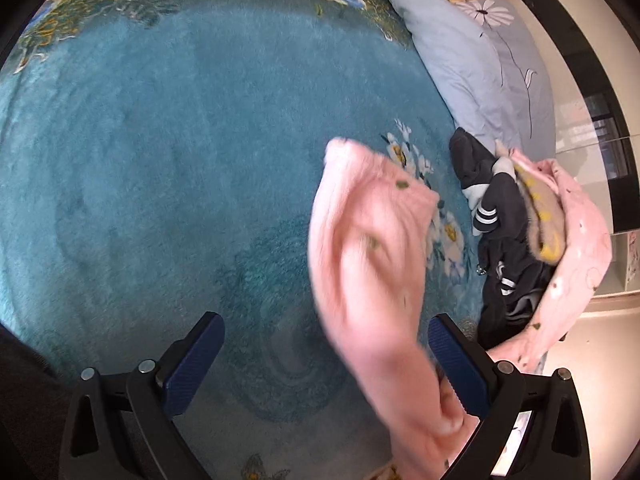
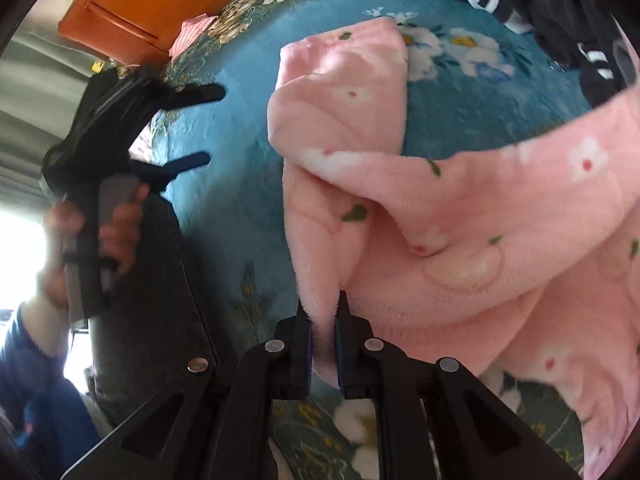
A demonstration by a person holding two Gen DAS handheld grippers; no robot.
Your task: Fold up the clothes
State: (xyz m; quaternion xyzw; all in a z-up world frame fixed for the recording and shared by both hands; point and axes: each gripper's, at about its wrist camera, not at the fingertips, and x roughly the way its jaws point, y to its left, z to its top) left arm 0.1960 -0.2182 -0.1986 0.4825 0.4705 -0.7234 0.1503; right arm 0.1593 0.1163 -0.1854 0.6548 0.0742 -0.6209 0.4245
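While the right gripper [image 2: 323, 320] pinches the pink floral fleece garment [image 2: 460, 216] hanging over the teal floral blanket [image 1: 160, 160], the left gripper [image 1: 326, 344] gapes wide; cloth trails toward two o'clock.

You're in a home bedroom: a bed under a teal floral blanket [image 1: 160, 160], a blue-grey pillow [image 1: 460, 64] upper right, and an orange wooden cabinet [image 2: 132, 4] upper left.
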